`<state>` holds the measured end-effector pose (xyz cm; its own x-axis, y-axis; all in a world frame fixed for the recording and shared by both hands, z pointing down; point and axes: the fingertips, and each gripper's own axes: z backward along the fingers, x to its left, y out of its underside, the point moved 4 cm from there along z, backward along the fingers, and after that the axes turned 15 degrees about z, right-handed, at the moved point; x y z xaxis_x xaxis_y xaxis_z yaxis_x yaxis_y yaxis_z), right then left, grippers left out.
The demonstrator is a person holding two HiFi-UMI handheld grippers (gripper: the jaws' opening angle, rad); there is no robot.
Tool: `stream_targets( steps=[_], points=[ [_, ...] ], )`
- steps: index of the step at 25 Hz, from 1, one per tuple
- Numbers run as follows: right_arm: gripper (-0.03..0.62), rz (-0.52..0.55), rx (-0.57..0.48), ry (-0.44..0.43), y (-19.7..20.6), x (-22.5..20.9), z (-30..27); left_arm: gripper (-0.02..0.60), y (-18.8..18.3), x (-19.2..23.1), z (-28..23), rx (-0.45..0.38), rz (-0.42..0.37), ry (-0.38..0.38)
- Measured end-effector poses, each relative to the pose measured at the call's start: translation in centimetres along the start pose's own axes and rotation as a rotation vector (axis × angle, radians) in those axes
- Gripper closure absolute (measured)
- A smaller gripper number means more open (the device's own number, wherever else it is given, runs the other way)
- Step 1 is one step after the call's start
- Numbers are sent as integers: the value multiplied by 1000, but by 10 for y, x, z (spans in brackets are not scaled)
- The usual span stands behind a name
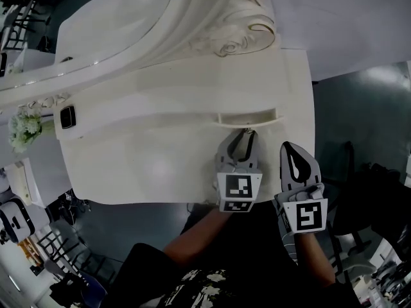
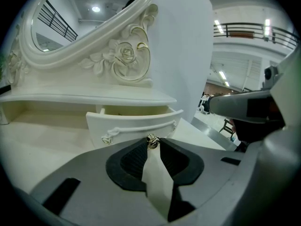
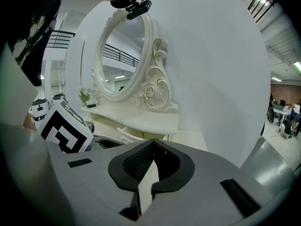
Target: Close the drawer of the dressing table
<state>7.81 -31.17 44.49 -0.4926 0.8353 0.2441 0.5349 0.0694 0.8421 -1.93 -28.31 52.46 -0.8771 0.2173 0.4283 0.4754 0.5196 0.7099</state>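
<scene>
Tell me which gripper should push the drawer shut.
Left. The left gripper sits squarely before the open drawer, jaws closed on its knob. The right gripper hangs off to the side, jaws shut and empty.

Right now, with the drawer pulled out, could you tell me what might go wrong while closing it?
1. The left tool grips only the small knob at its very tips; pushing could make it slip off.
2. The drawer may skew and jam if pushed at an angle.
3. The right tool, shut and empty, sits close beside the left and could bump the tabletop.
</scene>
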Motion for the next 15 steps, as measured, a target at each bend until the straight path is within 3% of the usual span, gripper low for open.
stream_targets(
  steps=[15],
  points=[
    [595, -4, 16, -1, -3, -5, -12, 499, -12, 4, -11, -4, 2, 6]
  ],
)
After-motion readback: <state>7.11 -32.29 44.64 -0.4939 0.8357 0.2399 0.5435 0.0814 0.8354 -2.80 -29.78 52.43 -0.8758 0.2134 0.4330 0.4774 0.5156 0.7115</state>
